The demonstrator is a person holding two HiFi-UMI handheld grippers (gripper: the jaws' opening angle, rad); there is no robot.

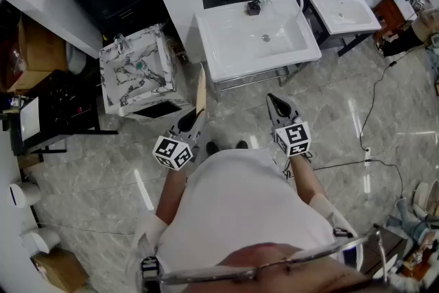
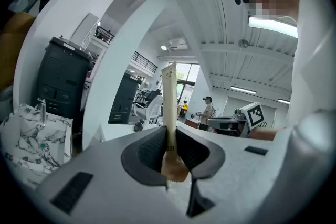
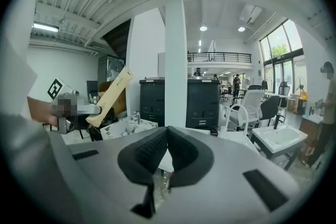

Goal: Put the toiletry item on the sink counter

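1. Person stands on the grey marbled floor (image 1: 329,120), facing a white sink counter (image 1: 218,60), with one set of tongs in each hand.
2. Left tongs (image 1: 193,121): pinching a toiletry packet (image 1: 201,89), a long, flat, tan paper-wrapped strip. In the left gripper view the ribbed pads press on both faces of the packet (image 2: 169,94) near its lower end. A short tan stub shows below the pads, and most of its length sticks out past the tips of the left tongs (image 2: 169,140).
3. From above, the packet runs forward out of the left tongs toward the counter's near-left corner. It is held in the air, not lying on the counter.
4. Right tongs (image 1: 277,105): pressed together, nothing between the pads. Confirmed in the right gripper view, where the right tongs (image 3: 167,148) meet at the tip.
5. The two sets of tongs are side by side in front of the person's torso. The packet is well apart from the right tongs, and in the right gripper view it shows off to the left, tilted (image 3: 111,96).
6. Left of the white counter stands a marbled sink unit (image 1: 135,72), and a second white sink (image 1: 341,12) stands to the right.
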